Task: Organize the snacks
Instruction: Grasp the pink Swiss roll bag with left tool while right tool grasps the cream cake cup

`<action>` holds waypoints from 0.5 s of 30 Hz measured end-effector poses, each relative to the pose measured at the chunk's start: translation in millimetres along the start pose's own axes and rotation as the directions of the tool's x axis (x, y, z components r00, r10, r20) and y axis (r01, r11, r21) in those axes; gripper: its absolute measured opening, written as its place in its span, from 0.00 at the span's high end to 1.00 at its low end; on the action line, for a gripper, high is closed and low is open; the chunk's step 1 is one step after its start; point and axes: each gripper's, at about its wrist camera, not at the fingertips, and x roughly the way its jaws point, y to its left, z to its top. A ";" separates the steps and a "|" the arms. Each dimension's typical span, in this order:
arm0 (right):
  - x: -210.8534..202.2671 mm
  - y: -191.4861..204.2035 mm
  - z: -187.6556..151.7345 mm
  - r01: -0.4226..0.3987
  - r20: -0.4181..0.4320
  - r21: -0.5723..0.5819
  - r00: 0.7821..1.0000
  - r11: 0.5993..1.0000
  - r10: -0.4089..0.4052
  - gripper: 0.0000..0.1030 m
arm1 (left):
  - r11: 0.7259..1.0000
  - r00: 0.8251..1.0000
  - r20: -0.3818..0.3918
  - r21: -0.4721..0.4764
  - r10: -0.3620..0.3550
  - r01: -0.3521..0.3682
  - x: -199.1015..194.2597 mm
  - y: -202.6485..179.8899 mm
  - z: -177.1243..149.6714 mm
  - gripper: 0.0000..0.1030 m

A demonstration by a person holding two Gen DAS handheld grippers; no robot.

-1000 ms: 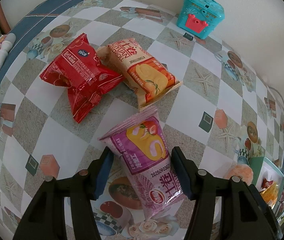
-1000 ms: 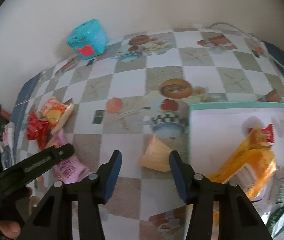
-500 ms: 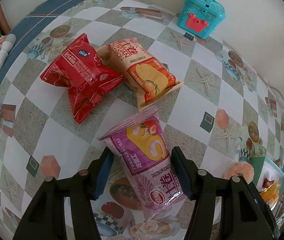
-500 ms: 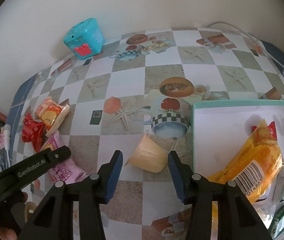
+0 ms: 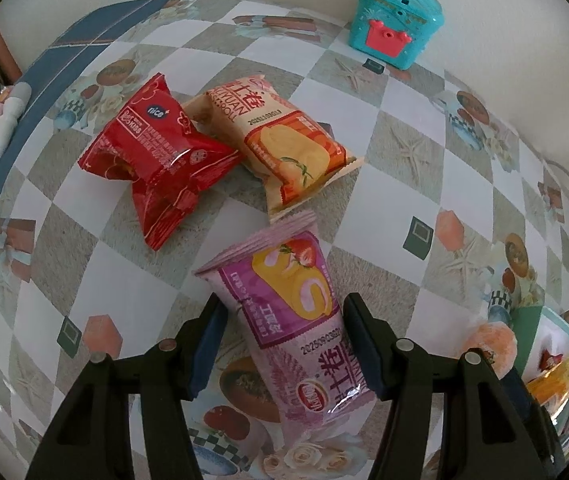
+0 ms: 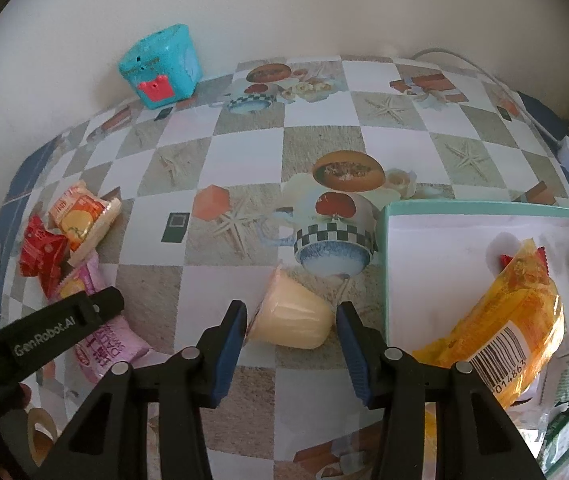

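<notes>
In the left wrist view the left tongs (image 5: 282, 344) point steeply down at the checkered, picture-printed tabletop (image 5: 396, 176), their jaws spread on either side of a purple crinkly plastic snack packet printed with a swirl cake roll (image 5: 296, 320). The packet lies lengthwise between the blue pads, its sealed top edge reaching toward the middle of the frame and its lower end running back under the tongs. The right pad sits just beside the packet's edge and the left pad stands a little clear of it; no squeeze shows in the wrapper. Above the packet, in the centre of the frame, lie a glossy red plastic snack packet (image 5: 156, 156) and a cream-and-orange plastic cake-roll packet (image 5: 284, 144), touching each other. A turquoise plastic box with a red front flap (image 5: 394, 20) stands at the upper right by the wall.

In the right wrist view the right tongs (image 6: 290, 338) also point down, jaws parted around a pale yellow plastic pudding cup (image 6: 290, 320) lying on its side at lower centre. The left pad is touching or almost touching the cup's rim end, while a small gap shows at the right pad. At the right of the frame sits a shallow teal-rimmed white cardboard tray (image 6: 484, 210) holding a yellow-orange plastic packet with a barcode (image 6: 512, 320) and other wrappers.
</notes>
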 end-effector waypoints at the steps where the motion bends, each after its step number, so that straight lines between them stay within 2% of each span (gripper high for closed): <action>1: 0.2 0.6 -0.1 0.006 0.002 -0.004 1.000 1.000 -0.006 0.53 | 1.000 1.000 0.002 0.006 0.007 -0.007 0.1 -2.1 -0.5 0.40; 3: 0.3 0.5 0.2 0.017 0.006 -0.004 1.000 1.000 -0.017 0.54 | 1.000 1.000 0.003 0.011 0.015 -0.015 0.2 -5.6 -1.3 0.40; 8: -1.3 -0.6 0.7 0.009 0.008 0.009 1.000 1.000 -0.009 0.55 | 1.000 1.000 0.013 0.009 0.020 -0.021 -3.4 -10.0 -2.0 0.55; 15: -13.1 -3.3 3.5 -0.030 0.013 0.035 0.999 0.999 0.029 0.58 | 1.000 0.999 0.040 -0.017 0.020 -0.020 -16.1 -5.1 -2.1 0.58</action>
